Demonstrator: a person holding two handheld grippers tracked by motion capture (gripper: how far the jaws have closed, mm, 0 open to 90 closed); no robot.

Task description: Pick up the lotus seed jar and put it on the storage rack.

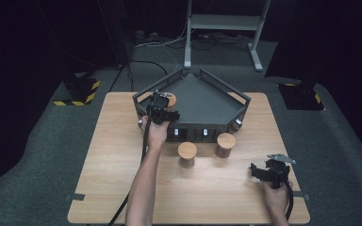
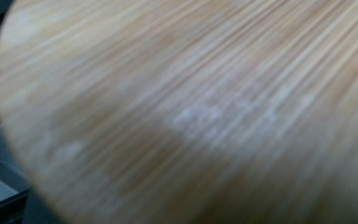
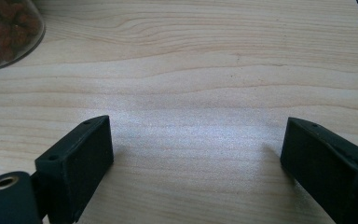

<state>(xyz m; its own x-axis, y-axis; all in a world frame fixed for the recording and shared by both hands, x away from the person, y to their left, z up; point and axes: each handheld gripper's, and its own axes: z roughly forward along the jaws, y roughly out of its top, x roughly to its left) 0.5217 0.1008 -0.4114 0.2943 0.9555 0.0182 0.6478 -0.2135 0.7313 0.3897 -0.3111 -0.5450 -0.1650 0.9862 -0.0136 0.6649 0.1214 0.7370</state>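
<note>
In the high view, the left gripper (image 1: 161,109) holds a wooden-lidded jar (image 1: 169,99) over the left corner of the dark tray (image 1: 202,101). Two more lidded jars (image 1: 187,154) (image 1: 225,144) stand on the worktop (image 1: 122,160) just in front of the tray, well apart from the right gripper (image 1: 268,172).

In the left gripper view, the jar's blurred wooden lid (image 2: 191,112) lies close against the camera; the jaws are clamped on the jar.

In the right gripper view, the right gripper (image 3: 196,154) has its jaws wide apart over bare worktop, with a glass jar (image 3: 7,30) at the top left.
</note>
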